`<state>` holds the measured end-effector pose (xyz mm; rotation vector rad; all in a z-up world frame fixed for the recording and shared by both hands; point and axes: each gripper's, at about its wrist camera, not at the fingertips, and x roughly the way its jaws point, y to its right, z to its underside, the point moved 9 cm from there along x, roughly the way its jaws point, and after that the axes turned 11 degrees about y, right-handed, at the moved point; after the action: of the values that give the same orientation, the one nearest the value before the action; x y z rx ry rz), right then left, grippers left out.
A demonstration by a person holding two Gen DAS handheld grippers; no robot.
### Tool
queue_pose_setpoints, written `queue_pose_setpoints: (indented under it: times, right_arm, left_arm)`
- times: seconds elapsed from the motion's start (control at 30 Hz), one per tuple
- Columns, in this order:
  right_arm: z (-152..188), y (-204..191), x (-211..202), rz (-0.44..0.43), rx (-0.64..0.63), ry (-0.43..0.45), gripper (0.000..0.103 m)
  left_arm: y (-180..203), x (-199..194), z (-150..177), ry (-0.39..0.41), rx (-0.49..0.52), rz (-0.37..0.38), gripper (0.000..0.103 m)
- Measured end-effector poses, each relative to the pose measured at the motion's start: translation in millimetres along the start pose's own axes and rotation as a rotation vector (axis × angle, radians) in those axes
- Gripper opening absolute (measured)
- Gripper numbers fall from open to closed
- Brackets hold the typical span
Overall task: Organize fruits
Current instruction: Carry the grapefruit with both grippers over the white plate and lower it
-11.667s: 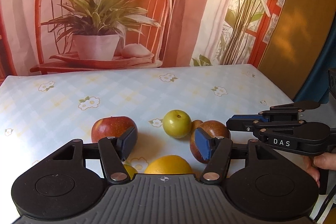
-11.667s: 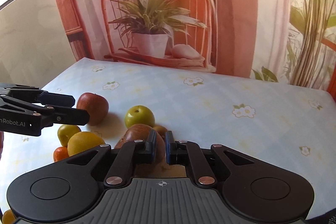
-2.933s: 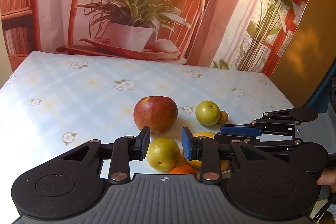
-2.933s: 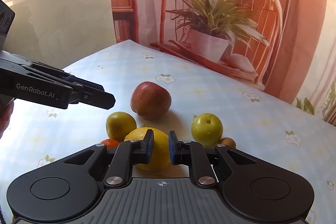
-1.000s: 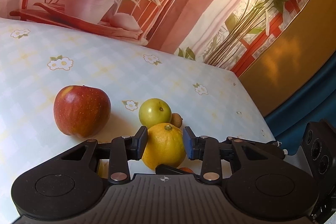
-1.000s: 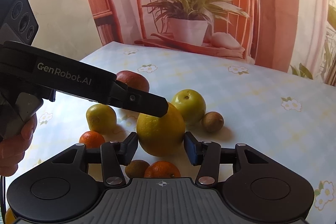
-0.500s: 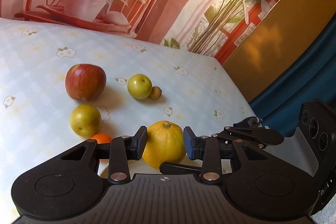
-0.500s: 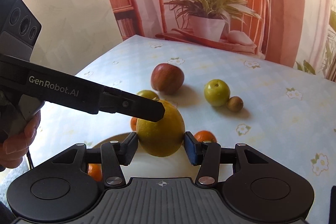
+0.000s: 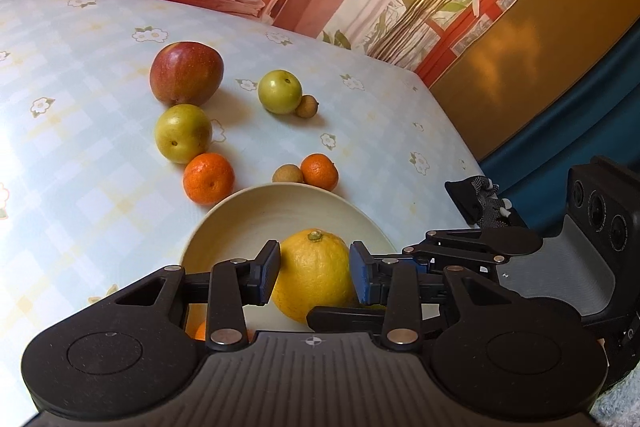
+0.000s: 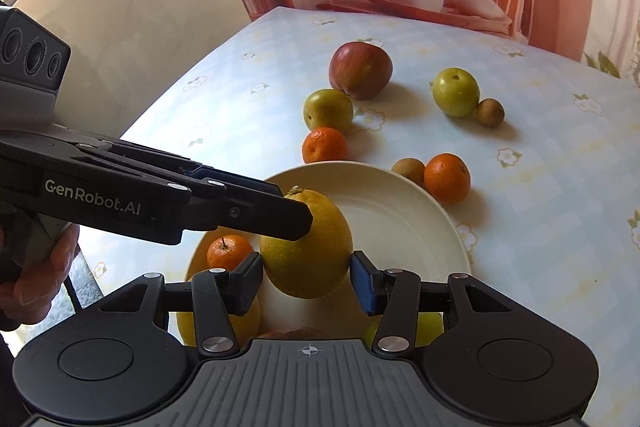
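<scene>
A big yellow citrus fruit [image 9: 314, 273] hangs just above a cream plate [image 9: 248, 223]. My left gripper [image 9: 314, 275] is shut on it, with a pad pressed to each side. My right gripper [image 10: 306, 281] is shut on the same fruit [image 10: 308, 251] from the other direction. In the right wrist view one of the left gripper's fingers [image 10: 280, 215] lies against the fruit's upper left. One of the right gripper's fingers [image 9: 340, 315] shows under the fruit in the left wrist view. The plate [image 10: 400, 211] holds a mandarin [image 10: 229, 251] and other fruit half hidden behind my right gripper.
Beyond the plate, on the flowered tablecloth, lie a red apple [image 9: 186, 73], two yellow-green fruits [image 9: 183, 133] [image 9: 279, 91], two mandarins [image 9: 209, 178] [image 9: 319, 172] and two small brown fruits [image 9: 307, 105] [image 9: 287, 174]. The table edge runs along the right. A hand [image 10: 36, 279] holds the left gripper.
Both grippers have carried the yellow fruit back from over the loose fruit toward the near side. The plate has come into view under it. Both grips look unchanged.
</scene>
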<state>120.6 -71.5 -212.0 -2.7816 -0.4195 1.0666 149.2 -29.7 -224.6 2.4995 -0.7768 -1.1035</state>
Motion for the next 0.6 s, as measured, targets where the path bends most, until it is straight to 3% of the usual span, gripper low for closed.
queue_pose_setpoints:
  times: [0.23,0.6]
  right_arm:
    - [-1,-15,21,-0.016,-0.03,0.004,0.045]
    - [-12,-20,27,-0.025,-0.059,0.052,0.044]
  left_arm:
    - [-21,-9,0,0.008,-0.022,-0.053,0.039]
    - [-41,-16,2,0.029,-0.109,-0.073,0.041]
